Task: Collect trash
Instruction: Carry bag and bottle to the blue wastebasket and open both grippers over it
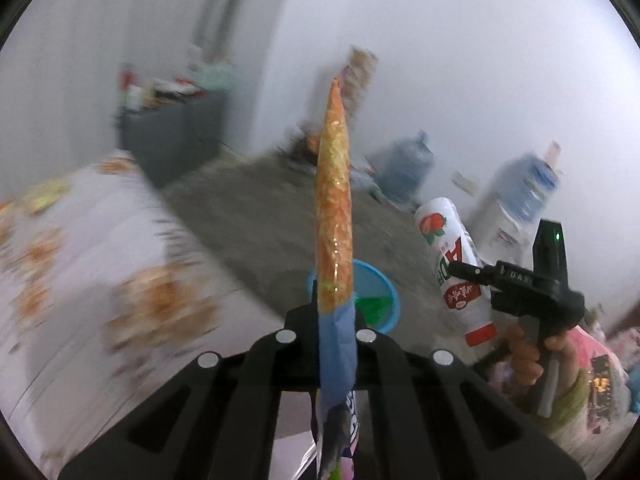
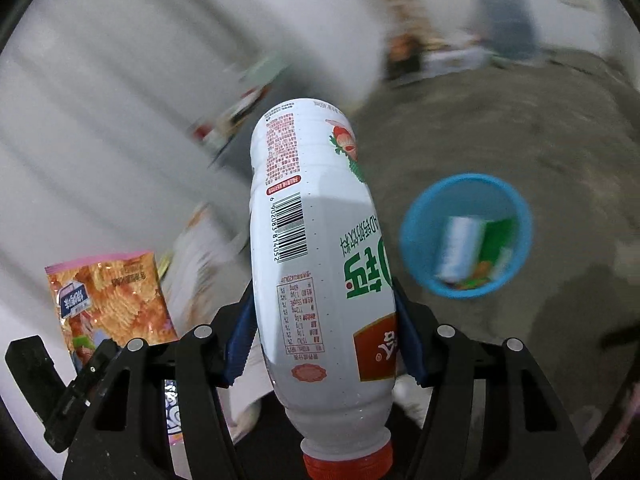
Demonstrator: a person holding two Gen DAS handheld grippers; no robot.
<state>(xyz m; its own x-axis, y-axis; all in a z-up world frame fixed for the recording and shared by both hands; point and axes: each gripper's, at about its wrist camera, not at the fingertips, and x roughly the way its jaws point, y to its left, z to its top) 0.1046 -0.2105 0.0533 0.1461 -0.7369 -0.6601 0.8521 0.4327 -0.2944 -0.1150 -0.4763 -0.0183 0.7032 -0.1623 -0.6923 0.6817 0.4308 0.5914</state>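
My left gripper (image 1: pixel 336 320) is shut on an orange snack bag (image 1: pixel 334 208), which stands up edge-on between the blue pads. In the right wrist view the same snack bag (image 2: pixel 108 300) shows flat at the lower left, with the left gripper (image 2: pixel 100 354) below it. My right gripper (image 2: pixel 324 332) is shut on a white drink bottle (image 2: pixel 320 240) with a red cap, cap end toward the camera. From the left wrist, this bottle (image 1: pixel 452 256) and the right gripper (image 1: pixel 468 276) appear at the right. A blue bin (image 2: pixel 416 216) on the floor holds green and white trash; the blue bin (image 1: pixel 390 296) lies just behind the bag.
A table with a white, orange-patterned cloth (image 1: pixel 100 260) fills the left. A dark cabinet (image 1: pixel 172 140) stands against the wall. Blue water jugs (image 1: pixel 408 164) and a water dispenser (image 1: pixel 516 200) line the far wall. A person's hand (image 1: pixel 528 352) grips the right handle. Grey floor (image 2: pixel 500 120) surrounds the bin.
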